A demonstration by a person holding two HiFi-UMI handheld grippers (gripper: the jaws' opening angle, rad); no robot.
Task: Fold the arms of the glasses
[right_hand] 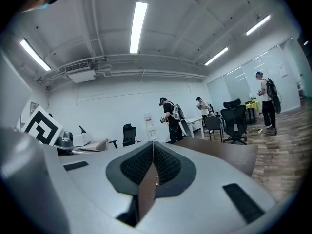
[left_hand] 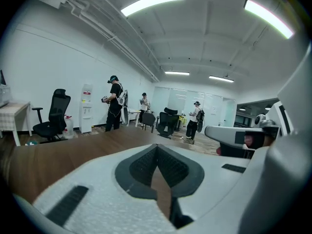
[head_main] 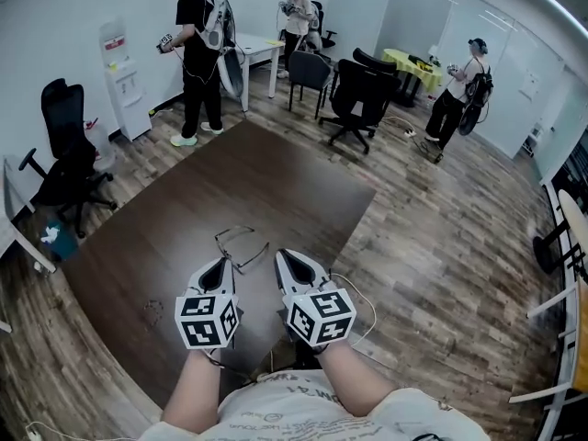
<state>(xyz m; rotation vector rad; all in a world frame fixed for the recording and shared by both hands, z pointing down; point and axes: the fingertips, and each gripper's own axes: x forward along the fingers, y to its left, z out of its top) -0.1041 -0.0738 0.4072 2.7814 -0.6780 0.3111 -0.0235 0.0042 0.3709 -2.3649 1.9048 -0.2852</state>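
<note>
Left gripper (head_main: 223,263) and right gripper (head_main: 282,256) were held side by side over the near part of the brown counter (head_main: 276,182), each at the end of a bare forearm, with their marker cubes facing up at the head camera. Both had their jaws pressed fully together and gripped nothing: each gripper view showed the dark ribbed pads meeting along a single seam. The glasses (head_main: 241,246), a thin wire frame, lay flat on the counter just ahead of the two tips and between them, a little nearer the left gripper, and neither gripper touched them. Their arms looked spread out, though the frame was too fine to be sure. Beyond the counter, black office chairs (head_main: 358,95) stood on the wooden floor (head_main: 441,246), a white water dispenser (head_main: 124,90) stood against the left wall, and three people stood at the far side of the room.
</note>
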